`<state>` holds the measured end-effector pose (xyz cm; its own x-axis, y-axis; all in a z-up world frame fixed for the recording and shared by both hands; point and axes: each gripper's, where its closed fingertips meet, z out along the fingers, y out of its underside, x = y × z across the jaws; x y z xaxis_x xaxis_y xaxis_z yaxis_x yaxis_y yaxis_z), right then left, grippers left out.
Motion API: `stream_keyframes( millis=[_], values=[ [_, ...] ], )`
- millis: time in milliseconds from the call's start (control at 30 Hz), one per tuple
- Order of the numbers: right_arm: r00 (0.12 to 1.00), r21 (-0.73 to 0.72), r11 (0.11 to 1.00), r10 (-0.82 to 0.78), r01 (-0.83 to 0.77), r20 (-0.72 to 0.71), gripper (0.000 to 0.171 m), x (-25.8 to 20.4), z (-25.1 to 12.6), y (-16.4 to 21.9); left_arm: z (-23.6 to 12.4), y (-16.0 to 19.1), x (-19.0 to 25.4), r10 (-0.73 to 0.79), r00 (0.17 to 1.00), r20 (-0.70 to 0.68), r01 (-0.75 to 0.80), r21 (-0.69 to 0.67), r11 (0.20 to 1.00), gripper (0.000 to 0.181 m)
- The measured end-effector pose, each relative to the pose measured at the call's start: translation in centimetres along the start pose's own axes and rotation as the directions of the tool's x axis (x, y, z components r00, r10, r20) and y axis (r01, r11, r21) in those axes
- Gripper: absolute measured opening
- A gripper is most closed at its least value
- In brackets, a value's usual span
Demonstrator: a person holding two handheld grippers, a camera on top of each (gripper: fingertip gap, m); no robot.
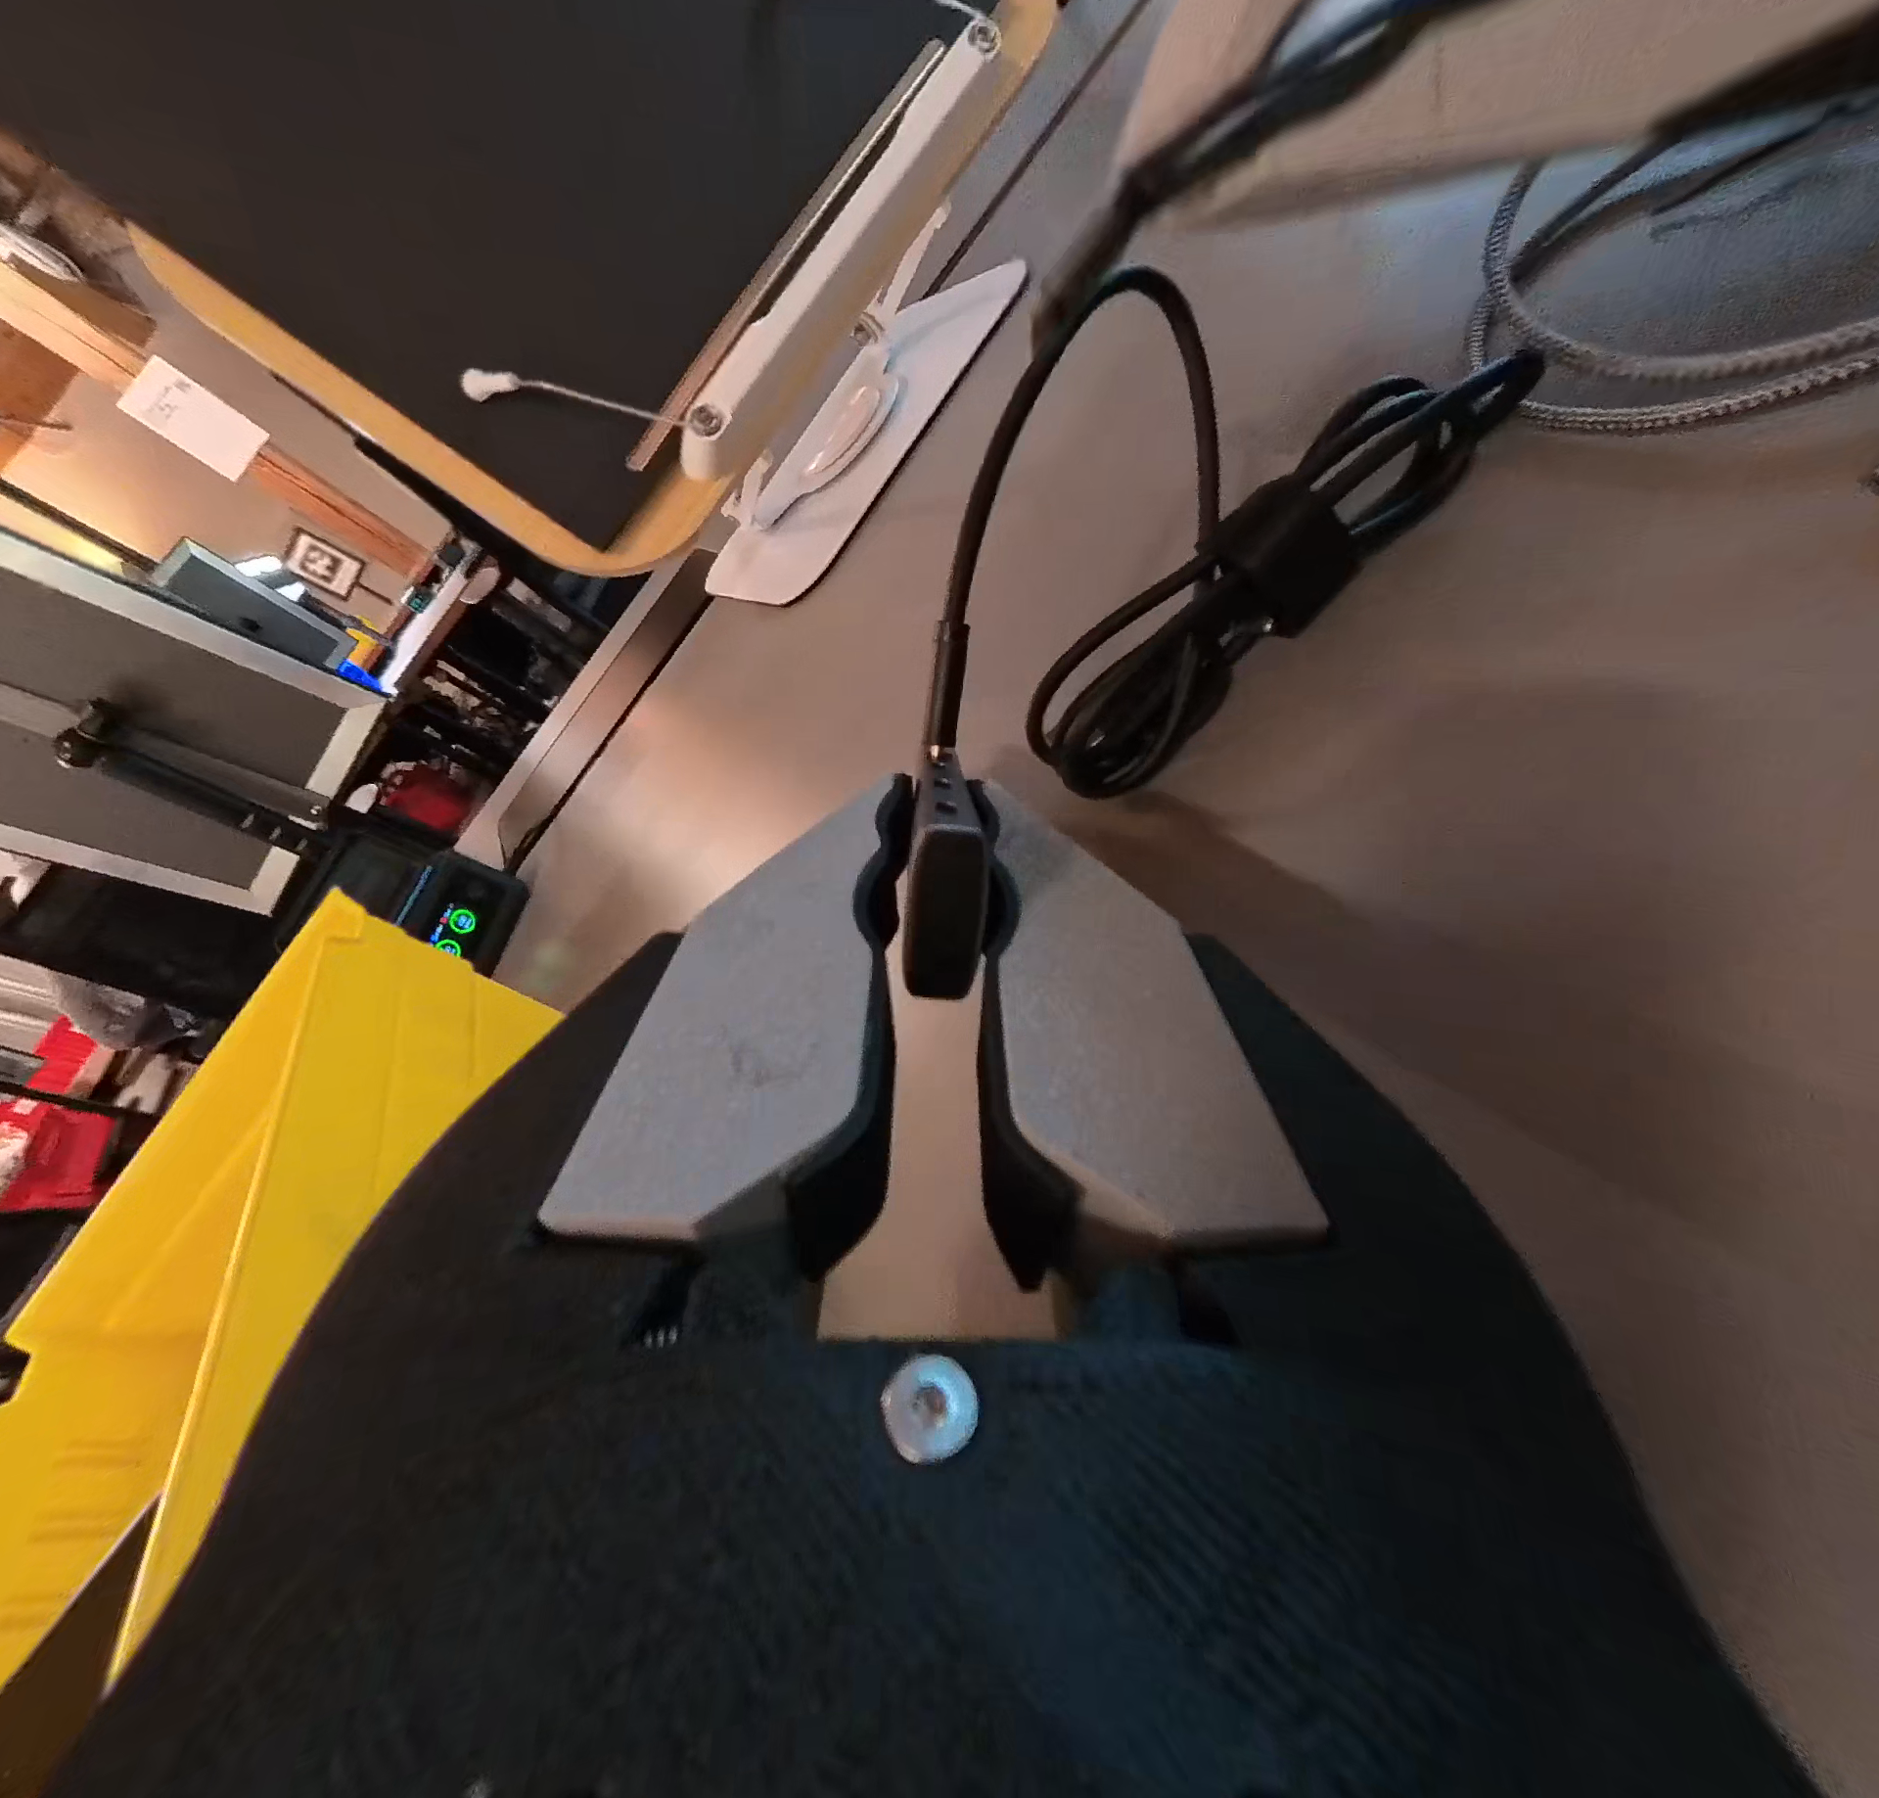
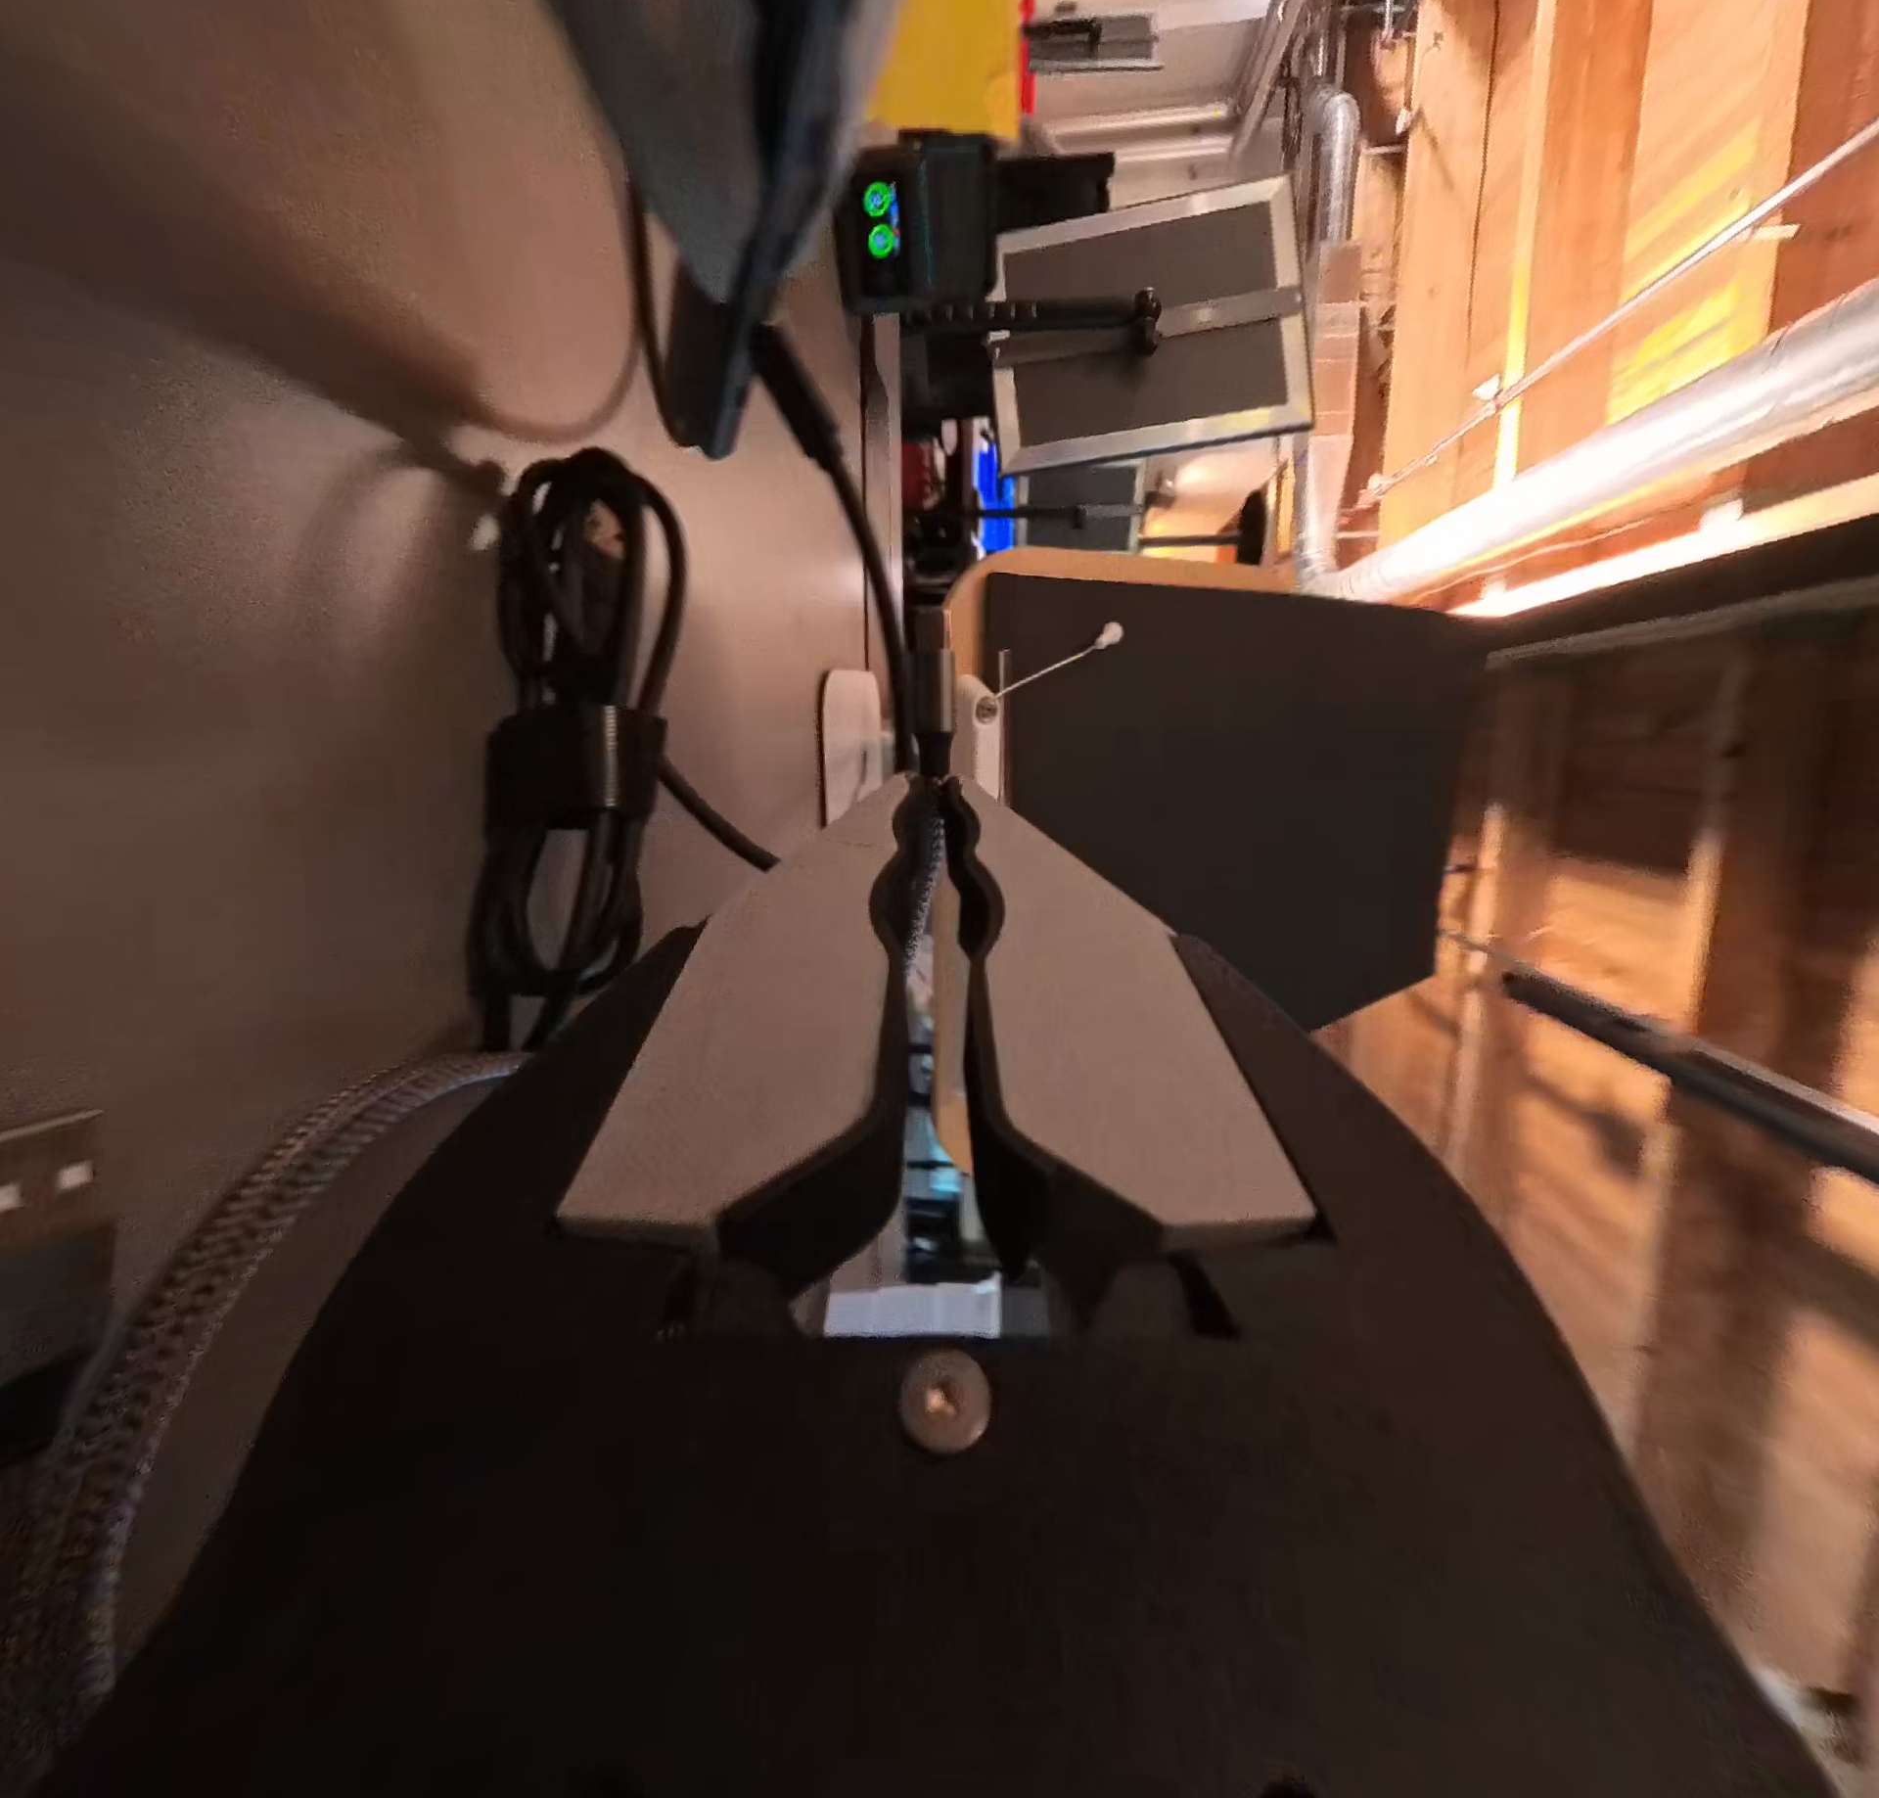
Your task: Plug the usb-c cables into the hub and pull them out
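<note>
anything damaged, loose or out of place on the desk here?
Nothing stands out. The left gripper is shut on a small black hub whose cable arcs up undamaged. The right gripper is shut on a braided cable just behind its metal plug. The spare black cable bundle lies neatly strapped.

Black printed claw (image 1: 941, 803) bodies, grey tapered fingers (image 2: 773, 1017), silver centre screw (image 1: 929, 1409)

A framed sign (image 1: 323, 563) bears large digits and a white card (image 1: 193, 417) faint writing.
</note>
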<state>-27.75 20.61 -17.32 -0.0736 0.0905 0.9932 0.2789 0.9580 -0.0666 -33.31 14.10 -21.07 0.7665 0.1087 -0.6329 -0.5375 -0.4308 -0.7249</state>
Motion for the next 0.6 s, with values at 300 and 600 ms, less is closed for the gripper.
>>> stream_keyframes(
  millis=[300,600],
  values=[
    [0.975,-0.018,0.978,-0.208,0.207,-0.072,0.0,-1.0,0.5,-3.1,0.0,-0.5,0.6,0.014,0.999,-0.033,-0.013,0.038,0.999,0.008],
    [0.91,-0.023,0.913,-0.408,0.408,-0.066,0.0,-1.0,1.8,-4.2,0.2,-0.4,0.8,-0.024,0.997,-0.068,0.027,0.04,0.999,0.008]
  ],
)
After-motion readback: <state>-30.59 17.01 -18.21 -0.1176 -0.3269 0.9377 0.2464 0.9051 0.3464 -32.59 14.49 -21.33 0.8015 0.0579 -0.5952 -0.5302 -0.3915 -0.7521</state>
